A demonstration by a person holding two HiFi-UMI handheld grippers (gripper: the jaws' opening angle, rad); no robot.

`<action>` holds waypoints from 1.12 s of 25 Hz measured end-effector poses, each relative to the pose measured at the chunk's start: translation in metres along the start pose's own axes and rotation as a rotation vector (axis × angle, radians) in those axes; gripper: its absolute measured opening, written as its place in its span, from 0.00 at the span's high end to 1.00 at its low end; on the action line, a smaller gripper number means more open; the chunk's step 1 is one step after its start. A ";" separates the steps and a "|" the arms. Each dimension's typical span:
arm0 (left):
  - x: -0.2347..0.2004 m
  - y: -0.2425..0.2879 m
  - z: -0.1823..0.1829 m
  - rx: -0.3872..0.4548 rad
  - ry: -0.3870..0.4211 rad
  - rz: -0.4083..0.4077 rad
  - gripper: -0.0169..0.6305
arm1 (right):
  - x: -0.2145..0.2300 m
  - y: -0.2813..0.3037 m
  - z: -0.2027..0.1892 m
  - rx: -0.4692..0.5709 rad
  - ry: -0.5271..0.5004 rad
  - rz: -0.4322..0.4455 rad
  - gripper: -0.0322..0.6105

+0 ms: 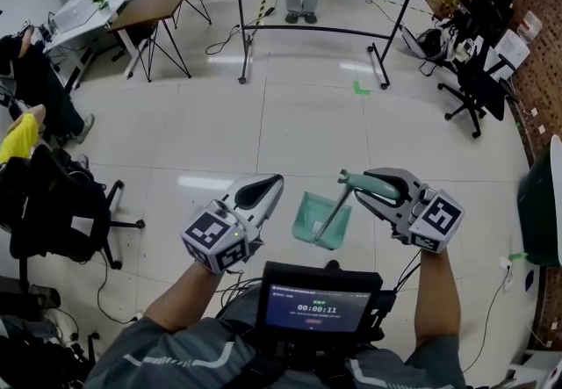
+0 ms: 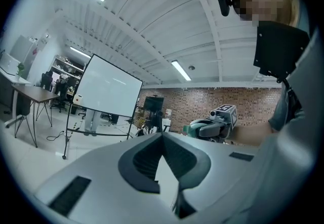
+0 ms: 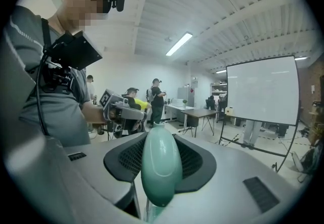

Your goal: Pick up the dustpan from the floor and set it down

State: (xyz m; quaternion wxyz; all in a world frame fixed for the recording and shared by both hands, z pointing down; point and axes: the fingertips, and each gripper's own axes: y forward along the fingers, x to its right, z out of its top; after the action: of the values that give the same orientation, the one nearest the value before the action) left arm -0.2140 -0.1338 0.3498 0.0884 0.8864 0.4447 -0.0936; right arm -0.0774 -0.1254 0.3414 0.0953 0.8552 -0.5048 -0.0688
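While the right gripper (image 1: 353, 180) clamps the dustpan (image 1: 321, 220) by its handle (image 3: 161, 167), pan dangling clear above the floor (image 1: 290, 128), and the left gripper (image 1: 269, 188) sits closed, empty, lower slowly and release only once it rests flat.

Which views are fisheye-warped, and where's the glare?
Both gripper views: heavy fisheye, dark round vignette, ceiling beams bowed. Head view: milder warp, lamp glare on the glossy floor. Right gripper view: the dustpan handle looms oversized and slightly soft near the lens.
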 end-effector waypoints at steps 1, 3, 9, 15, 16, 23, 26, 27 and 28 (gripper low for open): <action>-0.009 0.006 0.002 0.000 -0.002 0.006 0.94 | 0.012 0.005 0.001 0.005 0.002 -0.002 0.70; -0.028 0.025 0.004 0.002 0.001 0.022 0.94 | 0.043 0.014 0.000 0.011 -0.002 0.002 0.70; -0.078 0.122 0.002 -0.003 0.008 0.113 0.94 | 0.149 0.030 -0.011 0.015 0.000 0.022 0.70; -0.127 0.244 0.024 0.016 -0.007 0.209 0.94 | 0.265 0.041 -0.017 -0.016 -0.061 0.158 0.70; -0.136 0.262 0.031 0.024 -0.006 0.222 0.94 | 0.284 0.044 -0.017 -0.020 -0.068 0.172 0.70; -0.188 0.364 0.067 0.056 0.005 0.283 0.93 | 0.402 0.059 -0.012 -0.015 -0.089 0.244 0.70; -0.220 0.382 0.076 0.053 -0.005 0.282 0.94 | 0.436 0.080 -0.007 -0.020 -0.086 0.230 0.70; -0.228 0.386 0.078 0.054 -0.009 0.273 0.94 | 0.445 0.087 -0.006 -0.020 -0.083 0.225 0.70; -0.236 0.391 0.080 0.057 -0.012 0.261 0.94 | 0.454 0.092 -0.004 -0.019 -0.082 0.218 0.70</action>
State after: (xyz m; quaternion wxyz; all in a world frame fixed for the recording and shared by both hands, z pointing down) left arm -0.0454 -0.5654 0.3588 0.0772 0.9382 0.3223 -0.0993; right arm 0.0632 -0.5667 0.3567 0.0896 0.7906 -0.5978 -0.0979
